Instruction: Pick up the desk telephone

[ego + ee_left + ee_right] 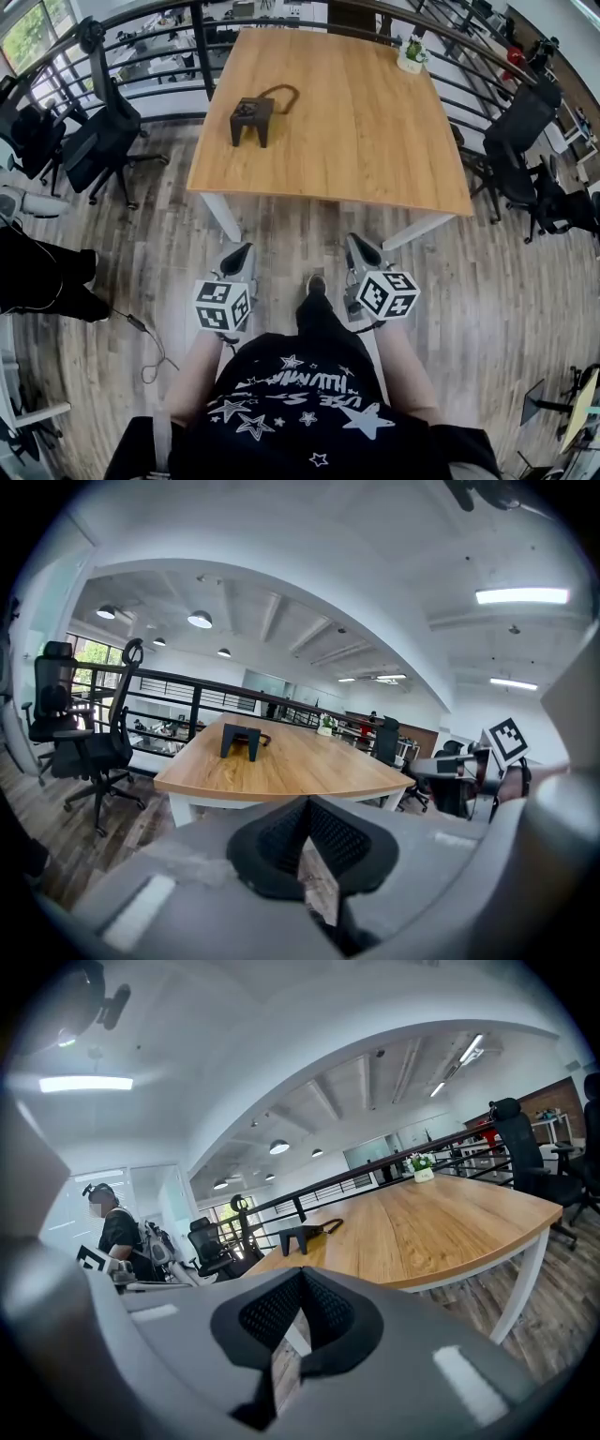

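We stand before a wooden table [375, 141], the phone [251, 119] on its left half, well apart from our grippers.

Our left gripper [245, 249] and right gripper [355, 240] hang low over the plank floor [506, 300], just short of the table's near edge, each with its jaws pressed together and nothing between them. The phone is dark, its cord looped behind it. A small potted plant [411, 53] stands at the far right corner. Black chairs [98, 141] flank the table; a dark railing [169, 33] curves behind it in our open office.
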Demonstrator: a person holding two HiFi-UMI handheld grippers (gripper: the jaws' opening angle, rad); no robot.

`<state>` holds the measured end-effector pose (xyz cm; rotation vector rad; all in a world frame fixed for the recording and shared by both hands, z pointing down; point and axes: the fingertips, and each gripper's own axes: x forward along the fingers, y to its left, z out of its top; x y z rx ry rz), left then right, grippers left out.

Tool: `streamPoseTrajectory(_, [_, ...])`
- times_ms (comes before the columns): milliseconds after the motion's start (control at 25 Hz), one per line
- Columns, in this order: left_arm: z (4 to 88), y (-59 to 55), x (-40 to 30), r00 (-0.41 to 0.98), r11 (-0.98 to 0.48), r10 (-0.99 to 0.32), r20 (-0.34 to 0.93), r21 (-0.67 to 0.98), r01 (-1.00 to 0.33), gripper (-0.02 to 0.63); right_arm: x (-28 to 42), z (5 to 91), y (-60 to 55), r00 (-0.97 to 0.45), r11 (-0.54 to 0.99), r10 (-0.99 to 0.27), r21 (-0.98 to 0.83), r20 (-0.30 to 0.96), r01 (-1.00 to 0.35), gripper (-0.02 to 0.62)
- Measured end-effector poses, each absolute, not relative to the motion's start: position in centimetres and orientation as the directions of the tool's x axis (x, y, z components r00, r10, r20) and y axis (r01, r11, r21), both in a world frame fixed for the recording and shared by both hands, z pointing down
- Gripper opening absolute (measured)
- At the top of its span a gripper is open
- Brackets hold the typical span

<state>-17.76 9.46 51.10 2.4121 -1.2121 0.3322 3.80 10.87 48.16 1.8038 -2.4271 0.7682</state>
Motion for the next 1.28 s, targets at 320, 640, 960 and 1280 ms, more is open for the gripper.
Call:
streamPoseTrajectory(320, [52.5, 5.4, -18.1, 0.539, -0.458, -0.733, 0.416, 0.284, -0.842, 0.002, 3.8, 49.3, 4.2, -0.389, 0.262, -0.872, -0.390, 0.297, -0.883, 0.000])
streamPoseTrajectory(640, [52.0, -1.5, -14.6, 0.505, -0.407, -0.752, 0.424, 0.303, -0.861, 0.002, 7.4, 49.2, -4.2, -0.431, 0.291, -0.858, -0.428, 0.280, -0.856, 0.000])
streamPoseTrajectory(960, [51.5, -7.3, -9.8, 0.485, -0.391, -0.764, 0.426, 0.293, -0.873, 0.002, 12.3, 49.7, -10.4, -0.458, 0.300, -0.842, -0.458, 0.285, -0.837, -0.001])
streamPoseTrajectory(1280, [52.7, -11.3, -8.1, 0.433, -0.288, -0.781, 0.450, 0.356, -0.889, 0.002, 15.6, 50.4, -14.8, -0.488, 0.325, -0.825, -0.468, 0.285, -0.822, 0.000])
